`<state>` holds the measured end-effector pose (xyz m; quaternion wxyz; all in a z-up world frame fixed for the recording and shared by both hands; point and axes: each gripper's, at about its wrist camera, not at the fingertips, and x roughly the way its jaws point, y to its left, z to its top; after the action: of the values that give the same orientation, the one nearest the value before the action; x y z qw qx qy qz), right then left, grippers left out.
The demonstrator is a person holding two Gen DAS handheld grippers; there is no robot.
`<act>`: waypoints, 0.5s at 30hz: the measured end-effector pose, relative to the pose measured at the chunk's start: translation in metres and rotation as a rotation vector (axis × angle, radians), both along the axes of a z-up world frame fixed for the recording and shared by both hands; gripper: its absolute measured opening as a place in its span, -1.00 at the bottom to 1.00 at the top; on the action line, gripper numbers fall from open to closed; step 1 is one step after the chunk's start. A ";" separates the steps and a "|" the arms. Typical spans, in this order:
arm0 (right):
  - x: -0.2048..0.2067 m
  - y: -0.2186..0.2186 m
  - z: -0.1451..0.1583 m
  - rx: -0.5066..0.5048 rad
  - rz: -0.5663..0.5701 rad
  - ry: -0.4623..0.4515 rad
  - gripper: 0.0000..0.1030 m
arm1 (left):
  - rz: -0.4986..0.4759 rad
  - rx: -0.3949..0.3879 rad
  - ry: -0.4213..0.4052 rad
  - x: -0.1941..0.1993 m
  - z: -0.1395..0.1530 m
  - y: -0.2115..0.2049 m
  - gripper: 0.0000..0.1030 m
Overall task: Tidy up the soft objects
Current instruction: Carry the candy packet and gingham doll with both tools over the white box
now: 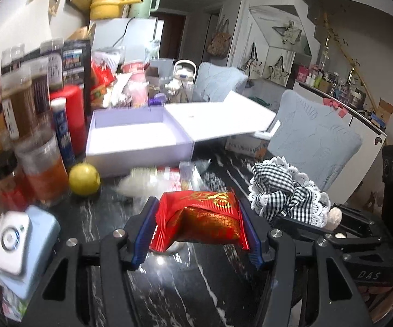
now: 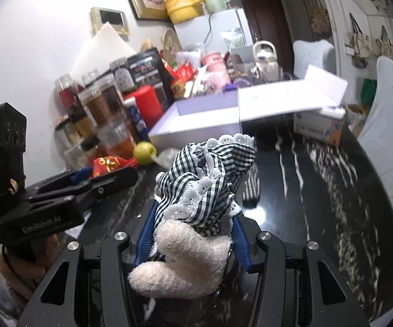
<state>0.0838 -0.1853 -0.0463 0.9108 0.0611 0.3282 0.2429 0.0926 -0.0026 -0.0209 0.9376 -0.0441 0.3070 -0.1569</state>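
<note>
Jaws pinch red packet [image 1: 204, 219] crosswise; gingham toy [image 2: 204, 188] lengthwise.

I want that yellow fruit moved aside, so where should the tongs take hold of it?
Grip the yellow fruit across its widest middle, coming down from above: it is round, and jars crowd its left while the open box stands behind. Both tongs are full now.

- "GenRobot.AI" in pale letters on the black body of the left gripper [image 2: 109, 175], seen in the right wrist view.
- "DAS" embossed on the black body of the right gripper [image 1: 335, 218], low at its rear end.
- Gold characters on the red snack packet [image 1: 204, 218] cannot be read.
</note>
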 end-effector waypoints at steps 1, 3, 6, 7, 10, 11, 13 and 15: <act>0.003 0.001 0.007 0.002 0.004 -0.012 -0.02 | 0.002 0.002 -0.008 0.003 0.004 0.001 0.11; 0.007 0.003 0.017 0.001 0.012 -0.035 -0.02 | 0.011 0.001 -0.028 0.010 0.013 0.004 0.11; 0.016 0.008 0.032 -0.012 0.032 -0.076 -0.02 | 0.033 -0.008 -0.057 0.022 0.025 0.011 0.11; 0.020 0.009 0.036 -0.013 0.039 -0.087 -0.02 | 0.034 -0.010 -0.063 0.025 0.029 0.012 0.11; 0.033 0.013 0.047 -0.018 0.053 -0.110 -0.02 | 0.046 -0.005 -0.087 0.038 0.039 0.014 0.11; 0.038 0.015 0.051 -0.024 0.058 -0.119 -0.02 | 0.049 -0.003 -0.093 0.043 0.042 0.015 0.11; 0.048 0.018 0.058 -0.034 0.067 -0.136 -0.02 | 0.052 -0.003 -0.103 0.054 0.048 0.016 0.11; 0.061 0.021 0.064 -0.040 0.077 -0.146 -0.02 | 0.057 -0.001 -0.113 0.064 0.054 0.016 0.11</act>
<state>0.1447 -0.1641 0.0179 0.9233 0.0123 0.2677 0.2752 0.1571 0.0134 0.0331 0.9576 -0.0443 0.2521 -0.1324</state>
